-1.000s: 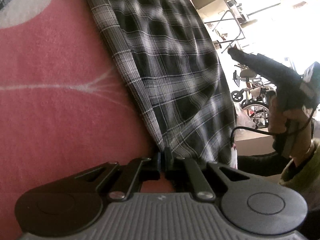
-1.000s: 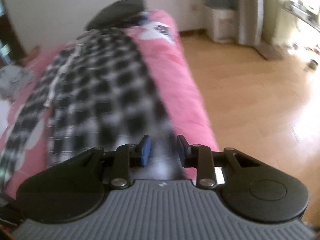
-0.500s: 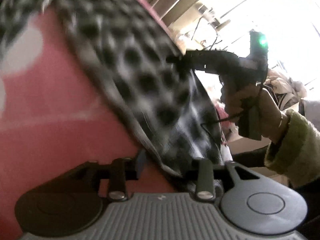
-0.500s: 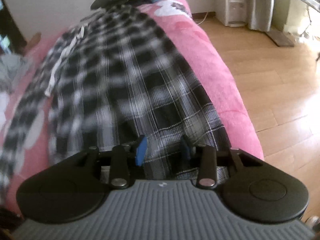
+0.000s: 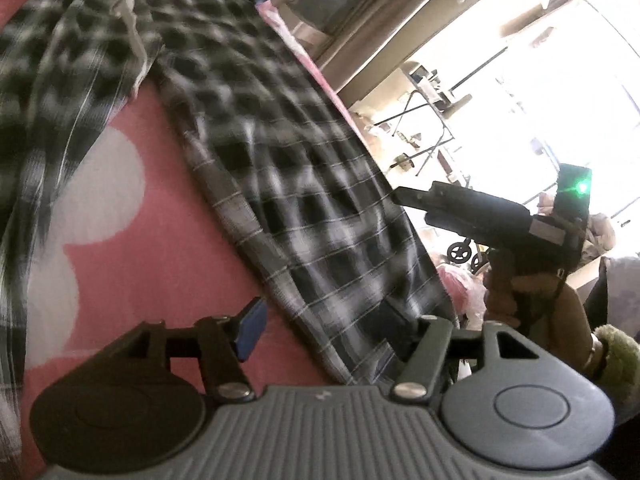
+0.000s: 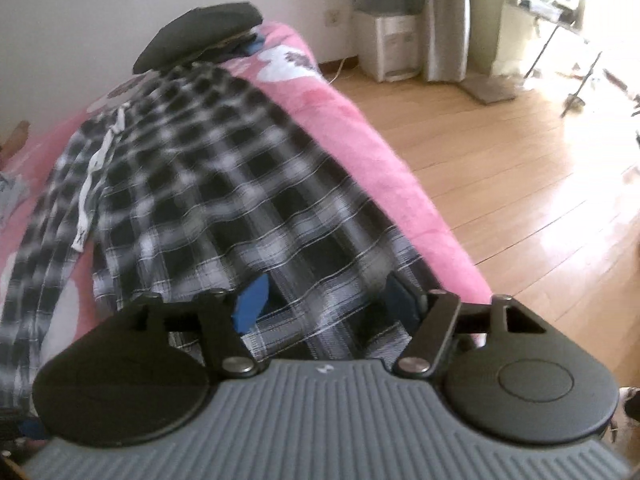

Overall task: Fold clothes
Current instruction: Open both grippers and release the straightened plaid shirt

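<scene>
A black-and-white plaid shirt (image 5: pixel 280 168) lies spread lengthwise on a pink blanket (image 5: pixel 132 240) with white patches. My left gripper (image 5: pixel 328 332) hovers over the shirt's near hem; its jaws are opening, and the cloth lies under the gap without either pad pressing on it. My right gripper (image 6: pixel 326 300) stands over the hem's other corner (image 6: pixel 320 308), jaws also opening and free of the cloth. In the left wrist view the right gripper (image 5: pixel 404 198) shows at the bed's right edge, held by a hand (image 5: pixel 516 296) in a green cuff.
A dark cushion (image 6: pixel 200 36) lies at the bed's far end. The bed's right side drops to a wooden floor (image 6: pixel 520 168). A white appliance (image 6: pixel 392 46) and a curtain stand by the far wall. A metal frame (image 5: pixel 424 128) and small wheels (image 5: pixel 460 252) stand beyond the bed.
Both grippers were shut on the shirt's hem and have let it go, their jaws spreading. Both pulled back from the cloth, the left also rising, so more of the shirt shows.
</scene>
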The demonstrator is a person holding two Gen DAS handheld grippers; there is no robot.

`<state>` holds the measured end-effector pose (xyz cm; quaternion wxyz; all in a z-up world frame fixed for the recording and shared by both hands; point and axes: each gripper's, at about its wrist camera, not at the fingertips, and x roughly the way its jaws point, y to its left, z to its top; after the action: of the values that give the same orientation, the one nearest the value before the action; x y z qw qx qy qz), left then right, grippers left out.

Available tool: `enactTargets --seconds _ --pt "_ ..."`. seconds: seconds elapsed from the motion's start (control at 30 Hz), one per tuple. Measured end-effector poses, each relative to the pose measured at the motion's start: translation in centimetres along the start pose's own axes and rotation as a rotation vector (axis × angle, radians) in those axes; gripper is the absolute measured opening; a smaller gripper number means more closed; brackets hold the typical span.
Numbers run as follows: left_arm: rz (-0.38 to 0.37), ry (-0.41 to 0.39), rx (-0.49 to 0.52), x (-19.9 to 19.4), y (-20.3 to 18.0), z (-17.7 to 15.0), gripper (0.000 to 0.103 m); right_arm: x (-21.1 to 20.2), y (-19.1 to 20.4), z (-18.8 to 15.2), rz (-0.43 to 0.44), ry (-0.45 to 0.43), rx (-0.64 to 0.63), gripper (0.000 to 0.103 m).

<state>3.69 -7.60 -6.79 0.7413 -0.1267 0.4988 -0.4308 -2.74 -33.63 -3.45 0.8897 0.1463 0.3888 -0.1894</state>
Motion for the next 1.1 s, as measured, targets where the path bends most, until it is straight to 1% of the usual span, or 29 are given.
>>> enactTargets --seconds 0.1,0.17,0.23,0.3,0.33,0.37,0.4,0.43,0.5,0.57,0.6,0.63,0.73,0.8,0.83,0.87,0.9,0.97,1.0,1.03,1.07,1.1 --pt "-0.020 -0.001 0.005 0.2 -0.3 0.5 0.065 -1.5 -0.1 0.1 -0.055 -0.035 -0.013 0.073" --pt "-0.015 -0.020 -0.017 0.2 -0.7 0.9 0.065 -2.8 -0.4 0.2 -0.099 -0.050 0.005 0.075" --pt "-0.031 -0.019 -0.058 -0.3 -1.6 0.7 0.065 -4.1 -0.6 0.3 -0.131 -0.029 0.039 0.075" --pt "-0.051 -0.014 -0.102 -0.8 -2.5 0.3 0.065 -5.5 -0.6 0.7 -0.150 0.047 0.049 0.075" --pt "-0.049 -0.004 -0.090 -1.0 -3.2 0.1 0.066 -6.3 -0.6 1.1 -0.150 0.088 0.032 0.075" --pt "-0.041 0.011 -0.063 -1.2 -3.9 -0.1 0.066 -7.2 -0.6 1.4 -0.154 0.101 0.005 0.076" --pt "-0.033 0.025 -0.035 -1.4 -4.7 -0.4 0.067 -8.1 -0.5 1.7 -0.158 0.114 -0.021 0.080" --pt "-0.025 0.039 -0.008 -1.7 -5.4 -0.6 0.067 -9.2 -0.6 2.1 -0.155 0.107 -0.046 0.082" --pt "-0.002 0.035 0.032 -1.9 -5.9 -0.7 0.069 -11.0 -1.2 2.4 -0.144 0.053 -0.073 0.091" --pt "0.030 -0.015 0.041 -1.8 -5.7 -1.0 0.069 -11.2 -2.0 2.3 -0.114 -0.022 -0.061 0.095" --pt "0.052 -0.033 0.046 -1.6 -5.7 -1.3 0.069 -11.3 -2.5 2.2 -0.097 -0.060 -0.054 0.095" --pt "0.075 -0.046 0.053 -1.4 -5.6 -1.5 0.069 -10.7 -3.0 1.5 -0.059 -0.099 -0.037 0.095" --pt "0.153 -0.039 0.063 -1.2 -6.1 -2.5 0.069 -9.0 -3.8 -0.7 0.028 -0.199 -0.011 0.095" --pt "0.185 -0.023 0.035 -1.3 -6.9 -3.3 0.069 -8.7 -4.3 -2.2 0.075 -0.234 0.016 0.095" --pt "0.199 -0.013 0.010 -1.4 -7.3 -3.7 0.069 -9.0 -4.7 -2.5 0.105 -0.238 0.045 0.095" --pt "0.214 0.000 -0.016 -1.4 -7.7 -4.1 0.069 -9.5 -5.3 -2.9 0.153 -0.246 0.063 0.097" --pt "0.236 0.023 -0.037 -1.4 -8.1 -4.5 0.069 -9.9 -5.8 -3.4 0.200 -0.252 0.080 0.102" --pt "0.331 0.092 -0.119 -1.1 -8.5 -5.5 0.069 -10.3 -6.4 -4.2 0.244 -0.234 0.072 0.102" --pt "0.374 0.118 -0.170 -1.1 -8.6 -6.2 0.069 -9.9 -6.7 -4.3 0.257 -0.198 0.072 0.102" --pt "0.399 0.137 -0.204 -1.3 -8.6 -7.0 0.069 -9.4 -6.9 -4.4 0.269 -0.162 0.073 0.102" --pt "0.417 0.154 -0.231 -1.5 -8.7 -7.9 0.069 -9.1 -6.9 -4.6 0.257 -0.122 0.080 0.102" --pt "0.445 0.164 -0.242 -1.6 -8.8 -8.5 0.069 -8.9 -6.9 -5.0 0.244 -0.111 0.080 0.102"
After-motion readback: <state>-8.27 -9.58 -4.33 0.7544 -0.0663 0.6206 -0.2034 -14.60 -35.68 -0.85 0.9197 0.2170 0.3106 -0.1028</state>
